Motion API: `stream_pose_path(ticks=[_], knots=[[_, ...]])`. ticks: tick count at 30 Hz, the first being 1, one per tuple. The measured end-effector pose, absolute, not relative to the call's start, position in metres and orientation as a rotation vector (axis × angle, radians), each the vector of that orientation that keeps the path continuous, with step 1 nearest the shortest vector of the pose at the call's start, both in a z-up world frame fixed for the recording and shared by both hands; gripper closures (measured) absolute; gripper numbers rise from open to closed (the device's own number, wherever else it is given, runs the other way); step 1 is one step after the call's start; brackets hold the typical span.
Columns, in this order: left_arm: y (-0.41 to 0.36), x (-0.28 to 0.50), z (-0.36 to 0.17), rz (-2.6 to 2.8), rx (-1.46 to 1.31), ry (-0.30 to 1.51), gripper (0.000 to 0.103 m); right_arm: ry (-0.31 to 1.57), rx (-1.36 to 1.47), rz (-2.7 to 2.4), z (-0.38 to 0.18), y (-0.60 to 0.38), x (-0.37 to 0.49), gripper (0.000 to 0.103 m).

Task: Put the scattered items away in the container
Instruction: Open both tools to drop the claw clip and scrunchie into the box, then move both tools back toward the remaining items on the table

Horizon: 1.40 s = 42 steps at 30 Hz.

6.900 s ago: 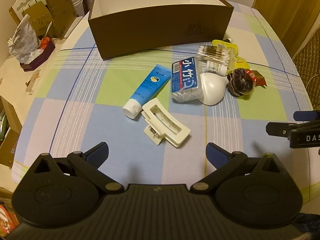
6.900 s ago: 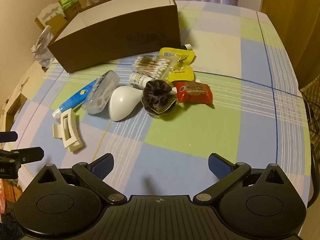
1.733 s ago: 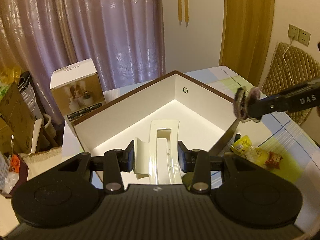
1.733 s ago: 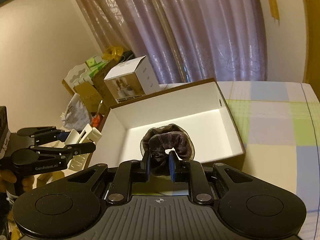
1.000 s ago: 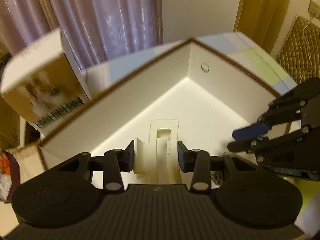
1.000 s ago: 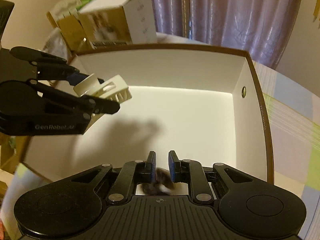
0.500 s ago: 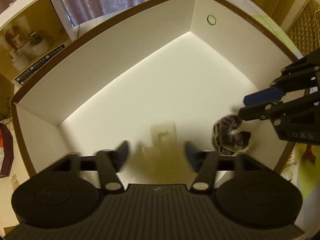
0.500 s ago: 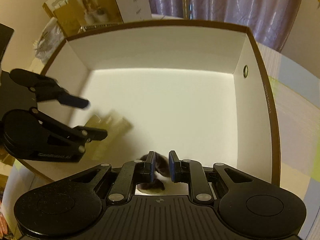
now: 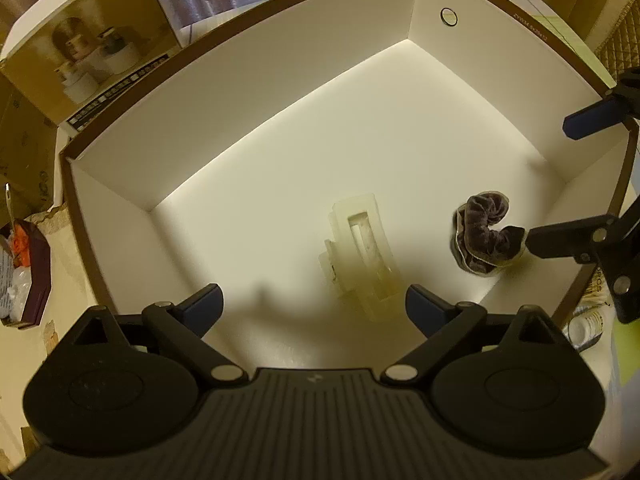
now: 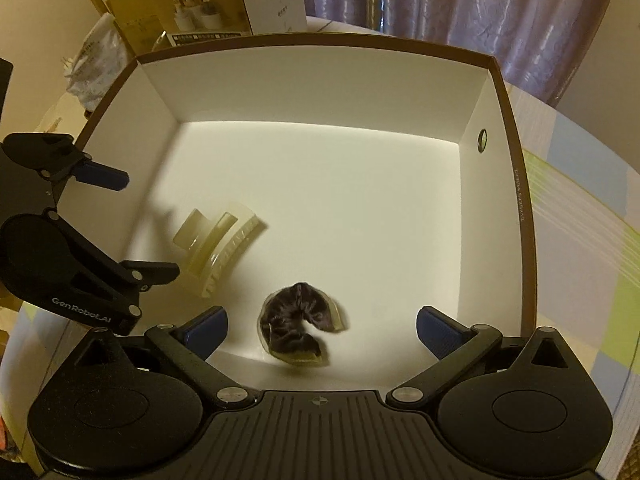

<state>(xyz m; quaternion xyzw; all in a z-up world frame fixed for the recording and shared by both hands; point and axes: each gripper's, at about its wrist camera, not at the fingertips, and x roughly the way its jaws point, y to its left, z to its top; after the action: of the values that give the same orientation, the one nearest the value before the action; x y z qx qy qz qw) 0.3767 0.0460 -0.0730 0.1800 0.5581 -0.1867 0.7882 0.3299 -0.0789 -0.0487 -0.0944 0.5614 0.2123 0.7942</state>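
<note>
Cream hair claw [image 9: 362,254] and scrunchie [image 10: 298,330] lie inside box [image 10: 516,184] (both tools agape).

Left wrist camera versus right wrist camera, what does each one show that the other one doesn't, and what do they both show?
Only the left wrist view shows the jar outside the container's near wall and the dark red tray at far left. Only the right wrist view shows the checked tablecloth stretching away to the right. Both show the white-lined container, the cream hair claw and the dark scrunchie lying apart on its floor, the printed carton behind it, and the left gripper and right gripper, both open over the container.
</note>
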Motion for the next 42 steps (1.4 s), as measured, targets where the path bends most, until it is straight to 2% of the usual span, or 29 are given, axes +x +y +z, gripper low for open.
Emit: stream_pose_path(ticks=[7, 18, 42], knots=[[0.046, 0.37, -0.056, -0.399, 0.359, 1.184, 0.003, 1.191, -0.225, 0.426, -0.035, -0.076, 0.322, 0.0], [0.05, 0.341, -0.022, -0.362, 0.341, 1.118, 0.003, 1.125, -0.215, 0.424, -0.007, -0.078, 0.301, 0.0], [0.042, 0.24, 0.042, -0.229, 0.304, 0.978, 0.002, 0.945, -0.16, 0.491, 0.052, -0.114, 0.219, 0.0]])
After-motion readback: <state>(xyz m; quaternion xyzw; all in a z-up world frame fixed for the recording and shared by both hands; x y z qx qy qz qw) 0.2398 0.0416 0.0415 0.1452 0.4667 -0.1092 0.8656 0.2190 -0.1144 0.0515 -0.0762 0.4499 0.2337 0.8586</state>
